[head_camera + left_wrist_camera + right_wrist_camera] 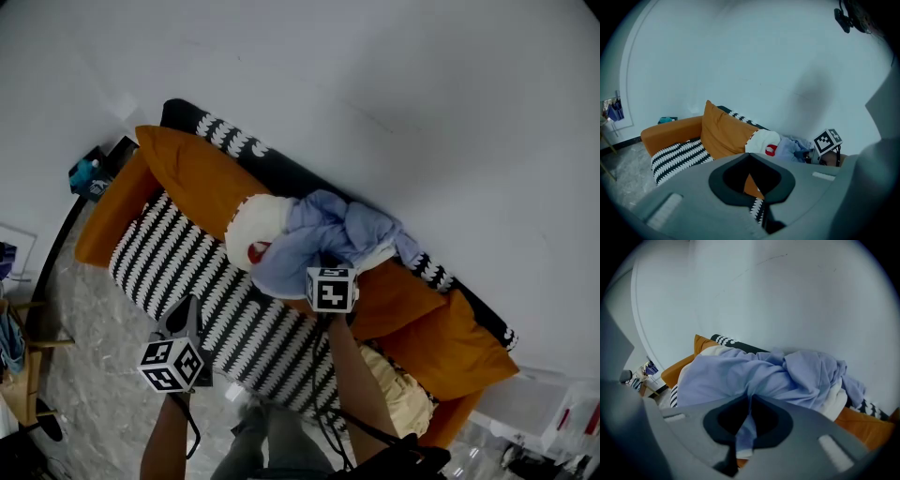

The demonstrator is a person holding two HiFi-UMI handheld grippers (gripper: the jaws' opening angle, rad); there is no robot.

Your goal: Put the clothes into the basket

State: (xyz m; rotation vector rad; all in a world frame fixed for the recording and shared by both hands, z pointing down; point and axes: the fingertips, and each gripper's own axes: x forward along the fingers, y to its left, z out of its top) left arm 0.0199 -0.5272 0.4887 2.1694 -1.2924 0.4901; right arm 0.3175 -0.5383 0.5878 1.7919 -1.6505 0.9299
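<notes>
Currently: right tool [750, 403] clenched on near edge of crumpled pale-blue fabric shirt [330, 230], heaped against back of orange cushioned sofa [192, 178]; left tool [186, 309], closed on nothing, sits well apart, near-left.

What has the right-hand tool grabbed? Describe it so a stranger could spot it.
Find the orange sofa. On it lies a crumpled pale blue garment, pinched by the right gripper. The white garment beside it bears a red mark; this one is plain.
</notes>
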